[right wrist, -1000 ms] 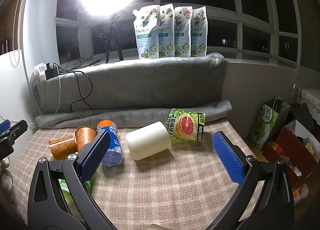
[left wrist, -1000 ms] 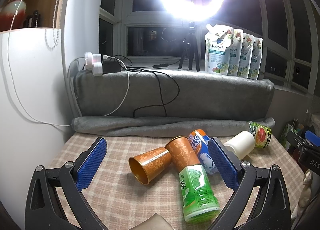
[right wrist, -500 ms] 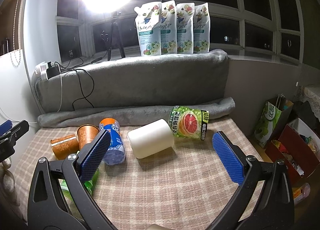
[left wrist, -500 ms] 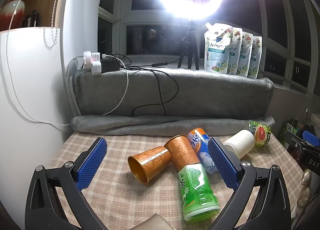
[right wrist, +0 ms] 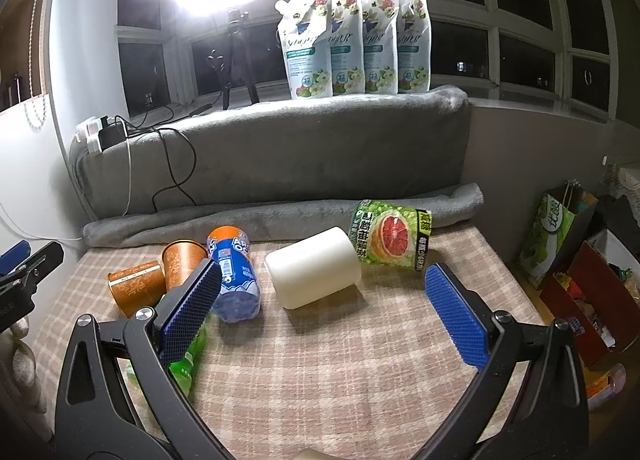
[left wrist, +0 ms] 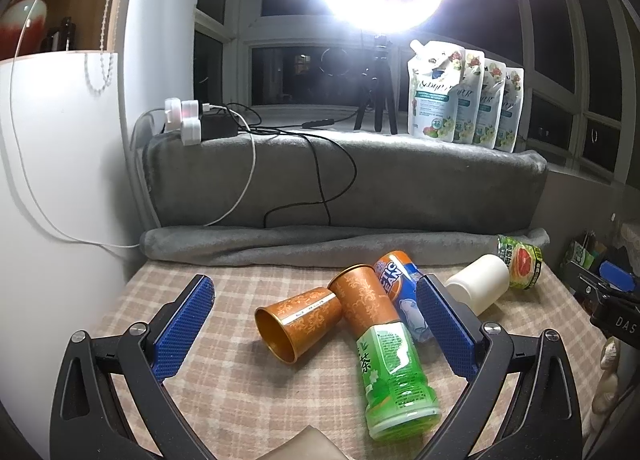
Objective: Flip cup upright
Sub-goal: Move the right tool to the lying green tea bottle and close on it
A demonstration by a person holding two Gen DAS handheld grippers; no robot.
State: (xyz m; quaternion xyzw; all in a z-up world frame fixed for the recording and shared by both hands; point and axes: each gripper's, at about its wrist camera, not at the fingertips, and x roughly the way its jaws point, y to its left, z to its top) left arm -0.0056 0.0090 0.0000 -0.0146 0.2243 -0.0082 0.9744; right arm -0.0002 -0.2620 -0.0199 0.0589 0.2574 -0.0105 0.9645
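Orange cup [left wrist: 298, 322] lies on its side on the counter [left wrist: 240, 392], between the wide-apart pads of the left tool [left wrist: 316, 330]. Both tools, the right tool [right wrist: 324, 310] equally spread, have edged closer; nothing gripped yet.

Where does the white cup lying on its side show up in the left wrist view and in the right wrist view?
Left wrist view: white cup at right of centre, beyond the left gripper's right jaw.
Right wrist view: white cup at centre, ahead of the open right gripper.
Shared landmark: the grapefruit-label cup next to it, by the rolled grey blanket.
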